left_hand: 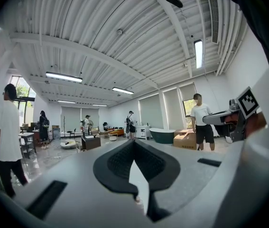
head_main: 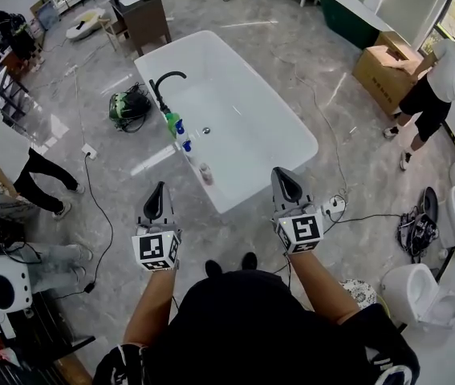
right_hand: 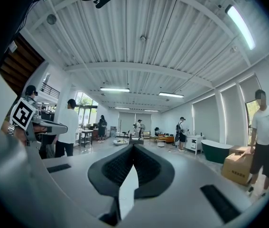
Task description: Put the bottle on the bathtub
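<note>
A white bathtub (head_main: 243, 127) with a black faucet (head_main: 163, 83) stands on the floor ahead of me. Along its near left rim stand several bottles: a green one (head_main: 172, 122), a blue-capped one (head_main: 180, 131), a white one (head_main: 188, 147) and a pink one (head_main: 205, 173). My left gripper (head_main: 160, 186) hangs short of the tub's near corner, shut and holding nothing. My right gripper (head_main: 282, 173) is held level with it at the tub's near right edge, also shut and empty. In both gripper views the jaws (left_hand: 134, 144) (right_hand: 133, 146) meet at the tips and point out into the hall.
A cardboard box (head_main: 385, 72) and a person (head_main: 440, 83) are at the far right, with a dark green tub (head_main: 354, 13) behind. Toilets (head_main: 428, 295) line the right side. Cables and a power strip (head_main: 333, 207) lie near the tub. A green bag (head_main: 127, 107) lies to the left.
</note>
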Available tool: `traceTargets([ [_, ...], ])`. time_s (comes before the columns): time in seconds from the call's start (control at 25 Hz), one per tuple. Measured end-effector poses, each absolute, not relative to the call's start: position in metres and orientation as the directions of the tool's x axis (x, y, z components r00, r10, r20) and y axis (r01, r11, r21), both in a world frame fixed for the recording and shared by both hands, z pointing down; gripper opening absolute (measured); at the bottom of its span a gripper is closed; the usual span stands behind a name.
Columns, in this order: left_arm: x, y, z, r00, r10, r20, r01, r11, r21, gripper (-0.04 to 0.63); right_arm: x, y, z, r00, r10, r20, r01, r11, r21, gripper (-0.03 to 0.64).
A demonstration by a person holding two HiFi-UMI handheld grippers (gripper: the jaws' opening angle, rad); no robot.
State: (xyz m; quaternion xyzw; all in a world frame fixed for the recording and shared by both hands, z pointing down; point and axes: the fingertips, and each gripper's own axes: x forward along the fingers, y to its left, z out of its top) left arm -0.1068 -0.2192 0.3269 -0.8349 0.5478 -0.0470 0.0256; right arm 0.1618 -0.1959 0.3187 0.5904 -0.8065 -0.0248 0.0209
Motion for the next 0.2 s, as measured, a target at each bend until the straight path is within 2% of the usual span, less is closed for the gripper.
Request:
traceTargets([
  [0.2, -0.1081, -0.2120, 0.3283, 0.397, -0.916, 0.063, -0.912, -0.401, -0.090, 0.009, 0.1592, -0.1900, 0.3200, -0.303, -0.953, 0.018, -0.951, 0.303, 0.061, 0.008],
])
